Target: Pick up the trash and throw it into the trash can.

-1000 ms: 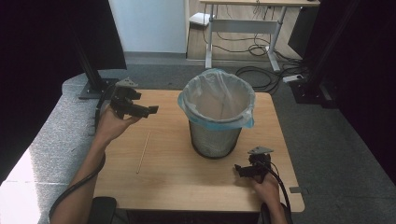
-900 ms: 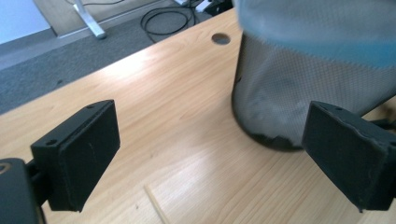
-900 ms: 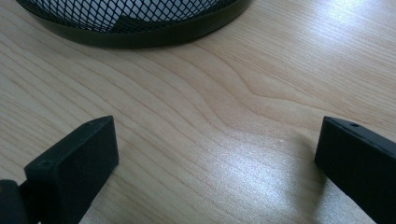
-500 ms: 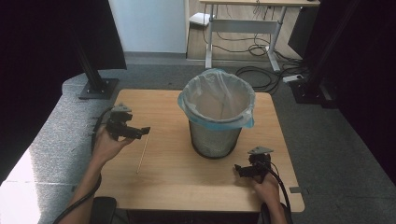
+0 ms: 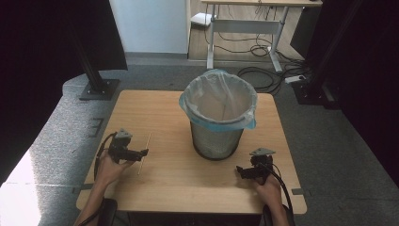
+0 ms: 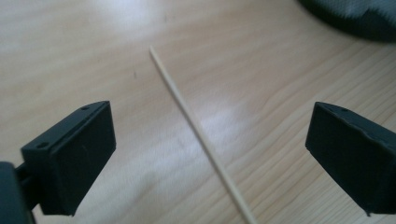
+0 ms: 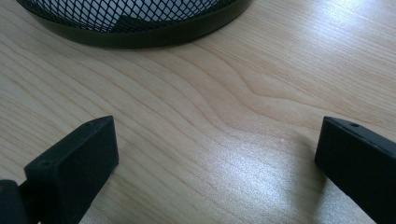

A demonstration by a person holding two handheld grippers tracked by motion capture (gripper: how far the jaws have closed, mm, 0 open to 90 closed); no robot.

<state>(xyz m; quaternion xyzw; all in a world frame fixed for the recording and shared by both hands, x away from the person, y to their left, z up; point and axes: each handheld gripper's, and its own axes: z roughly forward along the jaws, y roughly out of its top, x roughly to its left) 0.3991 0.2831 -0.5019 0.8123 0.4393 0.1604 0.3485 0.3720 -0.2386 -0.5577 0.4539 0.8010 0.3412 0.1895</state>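
Lowered since a moment ago, the left gripper point(image 5: 141, 152) now straddles the wooden stick point(image 6: 196, 130).
Jaws wide apart; stick lies flat on the surface point(image 5: 169, 183), between them, untouched.

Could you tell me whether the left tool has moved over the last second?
Yes. The left tool has come down toward the near table edge, ending beside the stick.

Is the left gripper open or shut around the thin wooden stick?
Open. In the left gripper view the left gripper has its jaws wide apart, with the stick flat on the table between them, untouched.
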